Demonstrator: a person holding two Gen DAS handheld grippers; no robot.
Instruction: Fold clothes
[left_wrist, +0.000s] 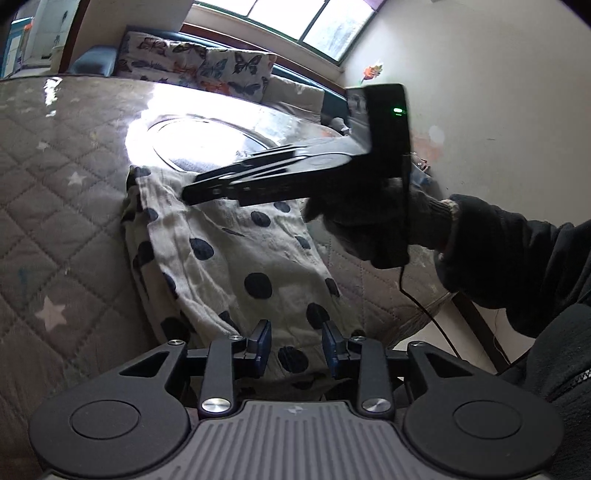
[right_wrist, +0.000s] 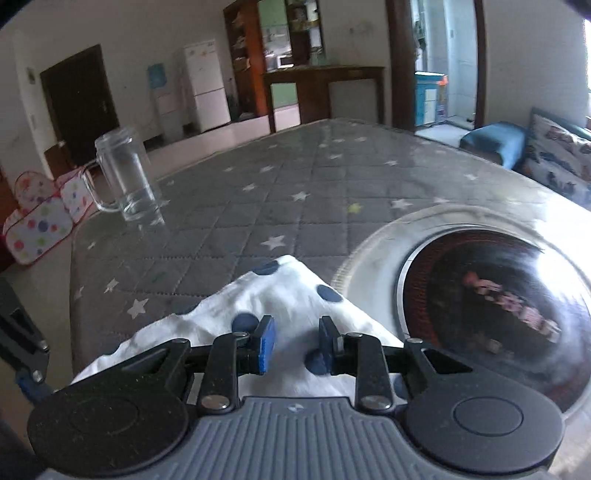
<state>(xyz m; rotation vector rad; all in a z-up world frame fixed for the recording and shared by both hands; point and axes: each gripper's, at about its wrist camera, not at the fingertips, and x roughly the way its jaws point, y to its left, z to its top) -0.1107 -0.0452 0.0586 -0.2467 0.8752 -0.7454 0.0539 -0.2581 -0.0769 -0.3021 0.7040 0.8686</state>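
Two claws work over one polka-dot garment (left_wrist: 236, 258), which lies rumpled on the quilted worktop (left_wrist: 66, 192) just beside the round inset hotplate (right_wrist: 491, 306). The left claw (left_wrist: 297, 347) is spread above the near end of the cloth, pinching nothing. The right claw (right_wrist: 295, 345) is also spread, poised over the far end next to the hotplate. Folding looks barely begun: the cloth appears bunched lengthwise, with no neat crease, so most remains. Away from the hotplate the worktop offers open room; a glass mug (right_wrist: 123, 177) stands well apart, and the worktop's edge runs close on the person's side.
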